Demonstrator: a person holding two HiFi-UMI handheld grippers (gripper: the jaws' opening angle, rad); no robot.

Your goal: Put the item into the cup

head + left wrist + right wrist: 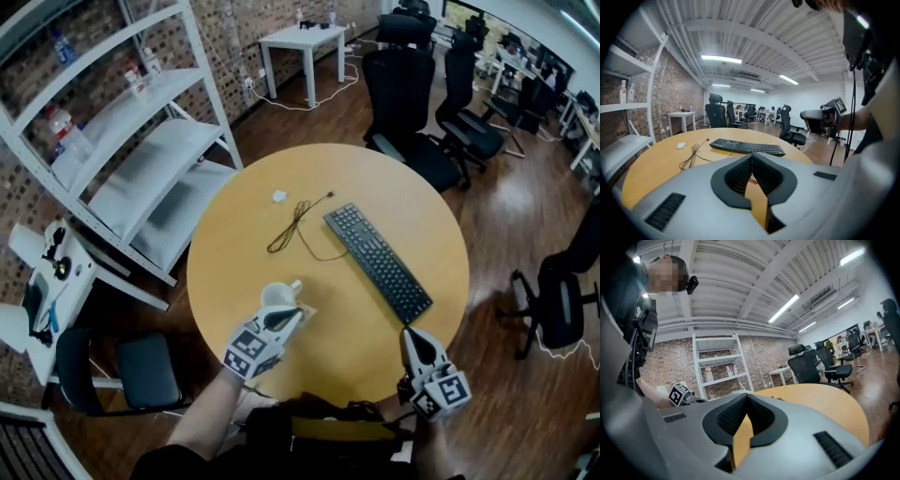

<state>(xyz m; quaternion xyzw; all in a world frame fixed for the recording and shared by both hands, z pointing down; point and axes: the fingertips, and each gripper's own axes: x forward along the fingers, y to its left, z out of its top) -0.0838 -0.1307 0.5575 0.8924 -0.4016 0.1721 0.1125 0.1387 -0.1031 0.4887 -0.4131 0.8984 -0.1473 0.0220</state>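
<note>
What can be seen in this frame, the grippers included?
table: one, tan, round, centre
keyboard: one, black, table's right half
cable: one, black, left of keyboard
cup: one, white, table's near side
small item: one, white, table's far-left part
shelf rack: one, white, room's left
office chairs: several, black, around table
side table: one, white, far wall
left gripper: one, grey, fingers shut, beside cup
right gripper: one, grey, fingers shut, table's near-right edge

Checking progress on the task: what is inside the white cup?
The cup's visible inside looks plain white, with no item that I can make out. The left gripper, shut, reaches over its near rim and covers that part, so anything there is hidden.
</note>
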